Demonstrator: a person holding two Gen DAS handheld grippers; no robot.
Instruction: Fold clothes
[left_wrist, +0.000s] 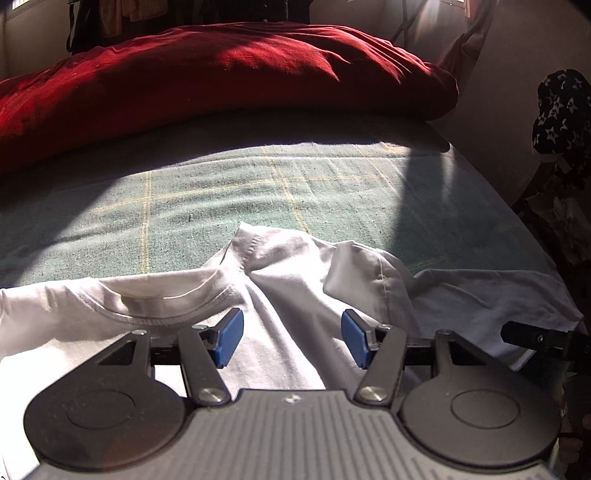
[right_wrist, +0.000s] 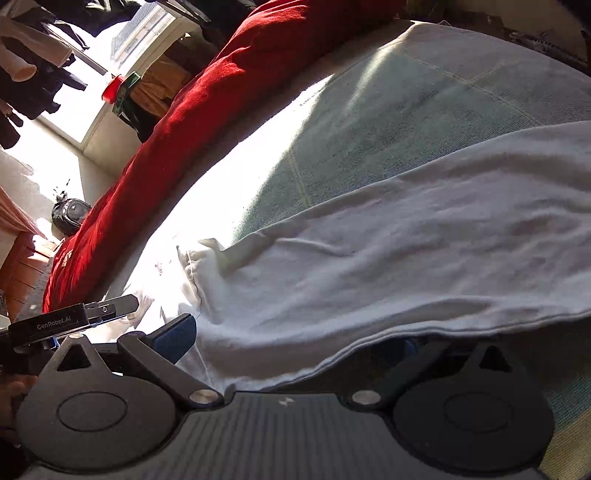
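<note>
One bed filled both views, its green checked cover (left_wrist: 258, 184) lit by hard sunlight, and one big red duvet (left_wrist: 221, 66) was heaped along the far side. One white T-shirt (left_wrist: 277, 295) lay on the near part of the cover, neckline (left_wrist: 166, 299) showing in the left wrist view, a sleeve bunched up just past it. In the right wrist view the same T-shirt (right_wrist: 388, 258) stretched across the cover, and its hem draped right over one side of the tool.

Two grippers in play. The left gripper (left_wrist: 291, 338) hovered above the shirt's shoulder, blue pads (left_wrist: 231, 338) well apart, only flat cloth beneath the gap, nothing pinched. The right gripper (right_wrist: 295, 339) had shirt fabric lying across the gap between its fingers; one blue pad (right_wrist: 177, 338) showed, the other was buried under the hem, so whether it was clamped could not be told.

No containers anywhere. Off the bed's right edge sat one dark star-patterned cloth (left_wrist: 561, 110); at the left, dark clothes (right_wrist: 33, 85) hung by a bright window, with one small red tub (right_wrist: 112, 89) on the sill.
</note>
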